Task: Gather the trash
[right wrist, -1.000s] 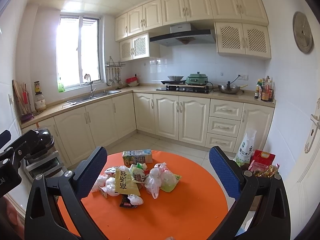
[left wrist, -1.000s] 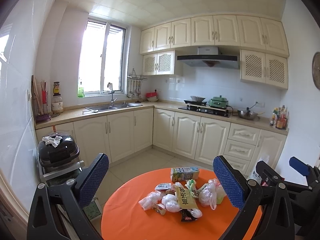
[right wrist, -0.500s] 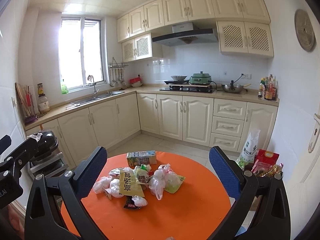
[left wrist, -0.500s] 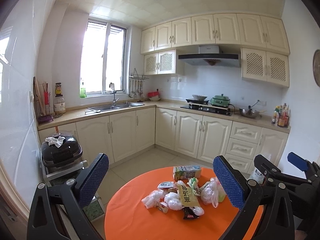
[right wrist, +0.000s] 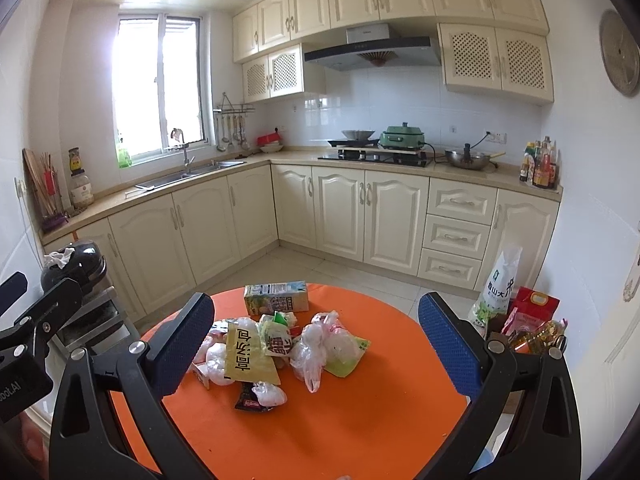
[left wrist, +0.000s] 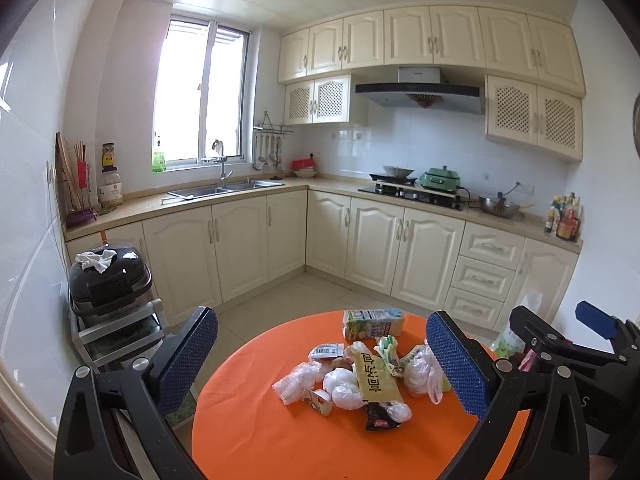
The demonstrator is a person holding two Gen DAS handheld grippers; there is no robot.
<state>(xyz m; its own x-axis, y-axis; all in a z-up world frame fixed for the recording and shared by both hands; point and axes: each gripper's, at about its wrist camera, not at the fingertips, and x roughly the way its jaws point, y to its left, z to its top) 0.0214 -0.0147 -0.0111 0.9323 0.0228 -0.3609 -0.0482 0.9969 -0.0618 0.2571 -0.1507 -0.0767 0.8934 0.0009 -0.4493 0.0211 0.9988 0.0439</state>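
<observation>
Showing the start of a trash-collecting task, both wrist views look down over a round orange table (left wrist: 248, 432) in a kitchen, where the trash (left wrist: 360, 376) lies heaped near the table's middle. The heap includes a yellow printed wrapper (right wrist: 246, 354), a clear plastic bag (right wrist: 320, 348) knotted around white and green contents, several crumpled white wads (left wrist: 344, 390), a dark snack packet (right wrist: 250, 400) at the near edge, and a drink carton (right wrist: 276, 298) lying on its side at the far edge, a little apart from the rest. Gathering the litter in one pile probably serves to keep every piece within reach of either tool, though no bin or bag to receive it can be made out. The left gripper (left wrist: 320, 364) hangs above the near left part of the table with its blue-padded fingers (left wrist: 186, 356) spread wide, holding and touching nothing. The right gripper (right wrist: 316, 354) hangs beside it to the right, likewise fully spread and empty, its pads framing the pile without contact. Each tool's black frame shows at the edge of the other's view, so the two are near one another. Bags of groceries (right wrist: 528, 312) stand on the floor to the right of the table, apparently not part of the litter.
</observation>
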